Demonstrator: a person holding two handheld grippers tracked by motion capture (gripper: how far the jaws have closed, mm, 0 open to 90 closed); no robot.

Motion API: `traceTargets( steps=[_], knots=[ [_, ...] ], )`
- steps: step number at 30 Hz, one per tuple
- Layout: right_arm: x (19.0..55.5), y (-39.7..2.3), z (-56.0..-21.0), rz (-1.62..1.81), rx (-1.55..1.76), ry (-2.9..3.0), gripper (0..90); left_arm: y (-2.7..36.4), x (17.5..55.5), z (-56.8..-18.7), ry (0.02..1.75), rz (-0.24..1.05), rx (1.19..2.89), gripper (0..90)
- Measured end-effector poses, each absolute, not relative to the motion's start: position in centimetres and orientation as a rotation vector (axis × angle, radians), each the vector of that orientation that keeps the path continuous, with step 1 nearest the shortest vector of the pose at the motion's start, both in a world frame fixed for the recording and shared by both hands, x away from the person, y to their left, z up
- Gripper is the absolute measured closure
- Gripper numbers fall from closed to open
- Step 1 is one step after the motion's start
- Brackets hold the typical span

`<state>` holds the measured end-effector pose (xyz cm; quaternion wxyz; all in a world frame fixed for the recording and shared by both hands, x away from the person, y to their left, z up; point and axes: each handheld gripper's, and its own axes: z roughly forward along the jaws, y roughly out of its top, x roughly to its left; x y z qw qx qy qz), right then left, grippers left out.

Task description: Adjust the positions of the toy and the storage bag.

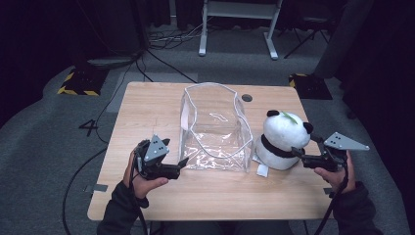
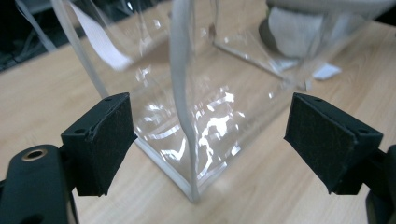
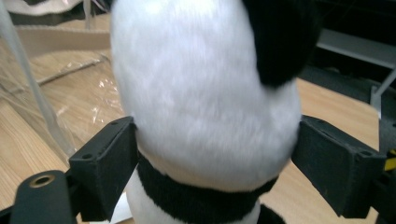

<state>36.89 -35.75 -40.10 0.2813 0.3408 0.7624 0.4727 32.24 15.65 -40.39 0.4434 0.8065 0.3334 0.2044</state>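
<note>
My right gripper (image 1: 299,155) squeezes the toy panda (image 1: 282,140) at its neck, ready to lift it. The panda sits at three o'clock from the clear bag (image 1: 215,128). My left gripper (image 1: 182,164) (jaws wide apart) waits at the bag's near corner to steady it.

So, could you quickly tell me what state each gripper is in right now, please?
Left gripper: open, jaws either side of the clear bag's corner seam, not pressing it.
Right gripper: closed on the panda plush.

Dark sleeves (image 1: 122,208); each black hand-held gripper (image 1: 182,164) bears a grey three-cornered plate (image 1: 155,147), screw-holed pads (image 2: 100,140) and a black cable (image 1: 142,215).
</note>
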Motion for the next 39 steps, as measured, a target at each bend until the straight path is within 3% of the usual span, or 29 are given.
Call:
traceTargets(
  steps=[8, 12, 18, 24, 28, 31, 39],
  knots=[
    [38.2, -36.0, -38.1, 1.272, 0.903, 2.049, 15.0, 15.8, 31.9, -46.8, 0.888, 0.442, 2.134, 16.0],
    [38.9, -36.0, -37.7, 1.281, 0.899, 2.069, 14.2, 16.1, 31.8, -48.3, 0.903, 0.43, 2.164, 15.9],
    [40.3, -34.6, -37.9, 1.191, 0.914, 2.14, 5.0, 17.0, 31.6, -49.9, 0.953, 0.401, 2.174, 16.3],
    [40.8, -33.7, -38.2, 1.155, 0.922, 2.156, 4.0, 17.4, 31.6, -50.5, 0.964, 0.384, 2.165, 16.3],
    [41.1, -33.5, -38.4, 1.142, 0.936, 2.161, 10.1, 17.6, 31.7, -50.9, 0.97, 0.383, 2.172, 16.3],
    [41.3, -33.7, -38.4, 1.134, 0.945, 2.172, 21.6, 17.8, 31.8, -51.2, 0.99, 0.378, 2.176, 16.5],
    [41.2, -34.3, -38.4, 1.142, 0.958, 2.162, 38.2, 18.2, 32.0, -51.6, 1.042, 0.382, 2.183, 18.6]
  ],
)
